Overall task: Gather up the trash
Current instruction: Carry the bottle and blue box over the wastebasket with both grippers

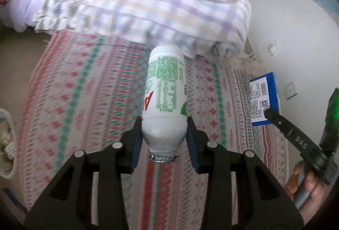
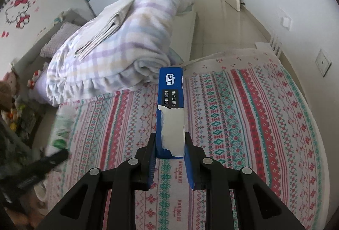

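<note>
Your left gripper (image 1: 164, 134) clamps one white bottle (image 1: 164, 90); your right gripper (image 2: 170, 145) clamps one blue box (image 2: 170, 107), above the bedsheet (image 2: 243, 113).

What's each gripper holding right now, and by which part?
The left gripper clamps the white bottle near its neck end. The right gripper clamps the blue box at its torn near end.

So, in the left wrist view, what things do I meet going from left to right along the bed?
White bin at the left edge → white bottle held in the left tongs → blue box → right tongs, shut on that box.
</note>
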Motion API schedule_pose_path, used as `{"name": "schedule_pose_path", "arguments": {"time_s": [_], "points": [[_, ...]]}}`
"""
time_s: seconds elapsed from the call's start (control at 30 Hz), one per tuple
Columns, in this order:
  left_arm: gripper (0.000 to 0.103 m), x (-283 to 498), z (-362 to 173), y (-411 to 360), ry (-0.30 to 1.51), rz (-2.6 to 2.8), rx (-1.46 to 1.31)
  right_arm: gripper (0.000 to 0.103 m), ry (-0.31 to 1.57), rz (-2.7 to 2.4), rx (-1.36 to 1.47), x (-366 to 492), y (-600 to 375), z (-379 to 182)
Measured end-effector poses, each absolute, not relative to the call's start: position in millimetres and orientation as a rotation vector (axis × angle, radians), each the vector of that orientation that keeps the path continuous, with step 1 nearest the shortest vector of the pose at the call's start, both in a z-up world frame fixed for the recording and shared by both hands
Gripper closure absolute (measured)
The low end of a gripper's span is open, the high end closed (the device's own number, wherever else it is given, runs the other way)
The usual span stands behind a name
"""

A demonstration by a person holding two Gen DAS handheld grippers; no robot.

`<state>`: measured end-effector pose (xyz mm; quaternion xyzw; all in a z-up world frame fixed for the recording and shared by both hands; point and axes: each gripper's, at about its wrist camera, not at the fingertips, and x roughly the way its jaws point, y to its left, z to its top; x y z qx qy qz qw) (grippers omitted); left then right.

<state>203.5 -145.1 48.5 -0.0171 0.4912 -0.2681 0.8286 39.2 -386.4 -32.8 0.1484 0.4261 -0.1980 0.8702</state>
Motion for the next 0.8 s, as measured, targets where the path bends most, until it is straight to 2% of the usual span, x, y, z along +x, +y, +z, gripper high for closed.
{"name": "schedule_pose_path", "arguments": {"time_s": [0.3,0.5,0.63,0.8], "points": [[0.063,185.5,105.7,-45.9,0.970,-0.490,-0.086,0.079,0.812,-0.235,0.181,48.0,-333.4,-22.1],[0.063,161.4,91.7,27.9,0.962,-0.348,-0.093,0.079,0.819,-0.155,0.080,54.6,-284.3,-22.7],[0.063,167.6,105.4,88.1,0.982,-0.283,-0.181,0.079,0.826,-0.089,-0.015,54.8,-243.7,-26.0],[0.063,177.2,79.8,147.3,1.014,-0.201,-0.292,0.079,0.822,-0.044,-0.101,57.2,-202.7,-35.8]]}}
